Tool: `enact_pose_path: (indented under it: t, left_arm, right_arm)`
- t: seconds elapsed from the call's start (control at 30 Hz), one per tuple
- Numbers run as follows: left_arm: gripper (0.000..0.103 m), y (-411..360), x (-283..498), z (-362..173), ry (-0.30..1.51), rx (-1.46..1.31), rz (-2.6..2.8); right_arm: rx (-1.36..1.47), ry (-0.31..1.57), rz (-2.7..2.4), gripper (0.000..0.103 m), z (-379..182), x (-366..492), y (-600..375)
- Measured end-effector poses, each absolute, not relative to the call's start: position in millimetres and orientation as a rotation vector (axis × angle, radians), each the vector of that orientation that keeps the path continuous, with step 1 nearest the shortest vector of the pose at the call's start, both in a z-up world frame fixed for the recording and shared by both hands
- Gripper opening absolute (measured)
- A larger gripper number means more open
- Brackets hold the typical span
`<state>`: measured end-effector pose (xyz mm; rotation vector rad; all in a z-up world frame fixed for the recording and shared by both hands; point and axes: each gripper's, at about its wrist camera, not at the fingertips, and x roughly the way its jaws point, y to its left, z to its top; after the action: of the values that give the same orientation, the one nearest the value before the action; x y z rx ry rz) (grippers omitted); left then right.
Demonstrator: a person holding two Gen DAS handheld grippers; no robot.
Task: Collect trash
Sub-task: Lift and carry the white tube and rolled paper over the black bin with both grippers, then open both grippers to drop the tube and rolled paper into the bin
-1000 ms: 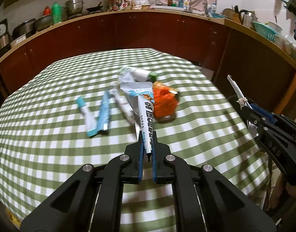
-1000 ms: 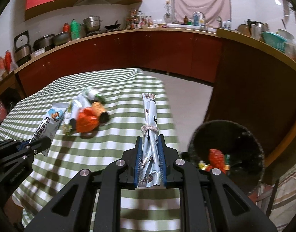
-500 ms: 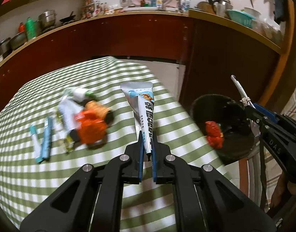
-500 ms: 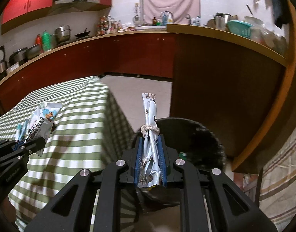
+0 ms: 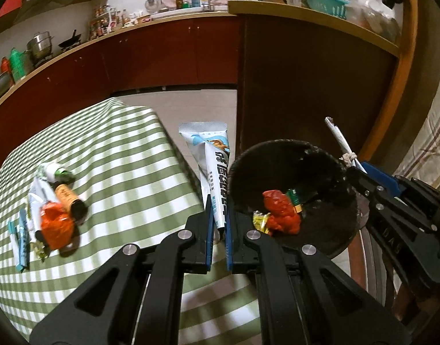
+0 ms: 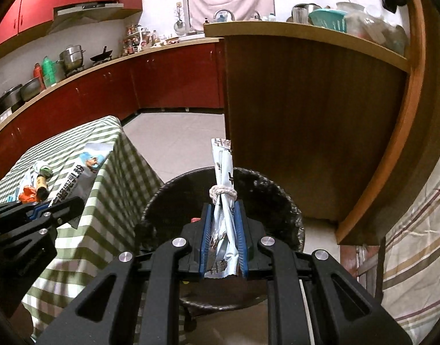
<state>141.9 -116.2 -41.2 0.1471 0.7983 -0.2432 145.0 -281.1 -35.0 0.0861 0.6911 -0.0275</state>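
Both hands have swung off the tabletop (image 5: 128,155) toward the black bin (image 6: 277,201): the right gripper (image 6: 223,238) fingers clamp a knotted wrapper (image 6: 224,172) above it, the left gripper (image 5: 218,230) fingers pinch a printed sachet (image 5: 211,161) just beside its rim, both ready to drop.

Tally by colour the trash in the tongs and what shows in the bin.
White-and-blue foil sachet, in left tongs: 1
Silver foil wrapper tied with string, in right tongs: 1
Red crumpled plastic wrapper, in round black bin: 1
Yellow foil scrap, in bin: 1
Green packet, in bin: 1
Total: 5
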Motion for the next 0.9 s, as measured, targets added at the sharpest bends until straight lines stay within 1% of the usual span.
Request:
enact_pose_path:
  t: [0.3, 0.73, 0.87, 0.9]
  left_arm:
    - [0.007, -146, 154, -48, 0.816, 0.175, -0.252]
    - [0.008, -165, 169, -59, 0.852, 0.203, -0.253]
    - [0.013, -166, 172, -65, 0.871, 0.199, -0.248]
    - [0.017, -167, 172, -65, 0.872, 0.199, -0.247]
  right_arm:
    - [0.114, 0.698, -0.031, 0.017, -41, 150, -295]
    - [0.140, 0.732, -0.024, 0.018, -57, 161, -310]
    - [0.157, 0.748, -0.030, 0.019, -62, 166, -314]
    - [0.158, 0.751, -0.033, 0.021, -62, 167, -315]
